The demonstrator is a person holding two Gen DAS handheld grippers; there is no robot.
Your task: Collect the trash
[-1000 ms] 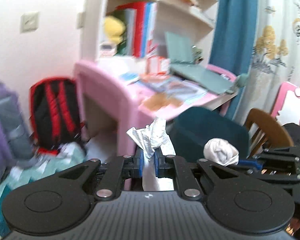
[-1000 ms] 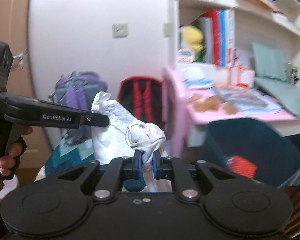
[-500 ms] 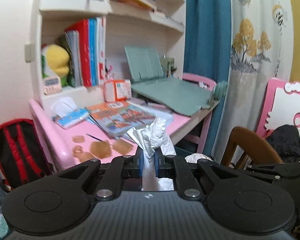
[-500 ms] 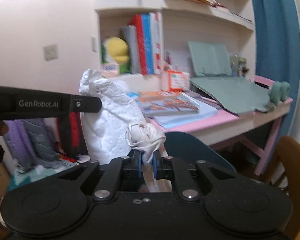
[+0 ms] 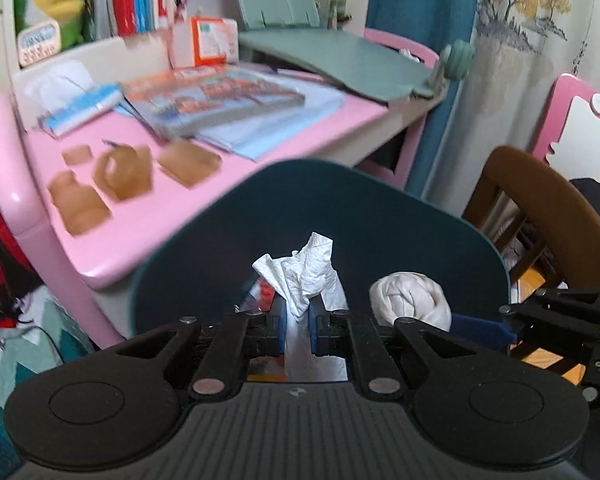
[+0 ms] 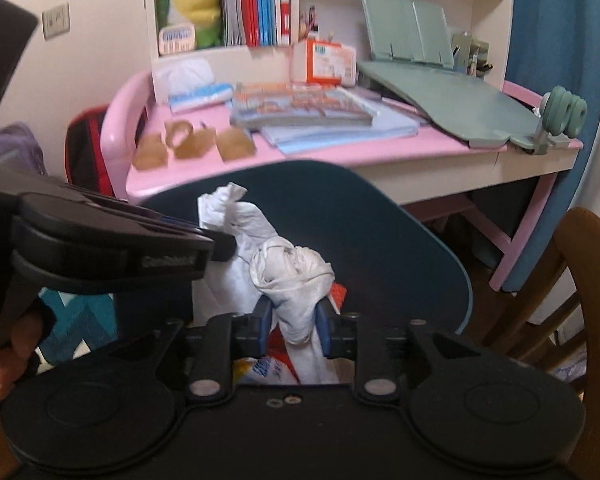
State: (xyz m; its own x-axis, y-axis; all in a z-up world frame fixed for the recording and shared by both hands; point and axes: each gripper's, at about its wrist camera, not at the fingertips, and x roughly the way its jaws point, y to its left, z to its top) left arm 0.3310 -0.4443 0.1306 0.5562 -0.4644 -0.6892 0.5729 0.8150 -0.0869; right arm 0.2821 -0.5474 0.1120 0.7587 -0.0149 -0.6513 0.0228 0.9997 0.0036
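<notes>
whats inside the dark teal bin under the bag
Inside the bin, a red and a blue-printed wrapper show below the white bag. The bag and both grippers cover the rest.

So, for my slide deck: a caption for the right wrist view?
Right tool shut on a knotted white trash bag above a dark teal bin, pink desk behind.
</notes>
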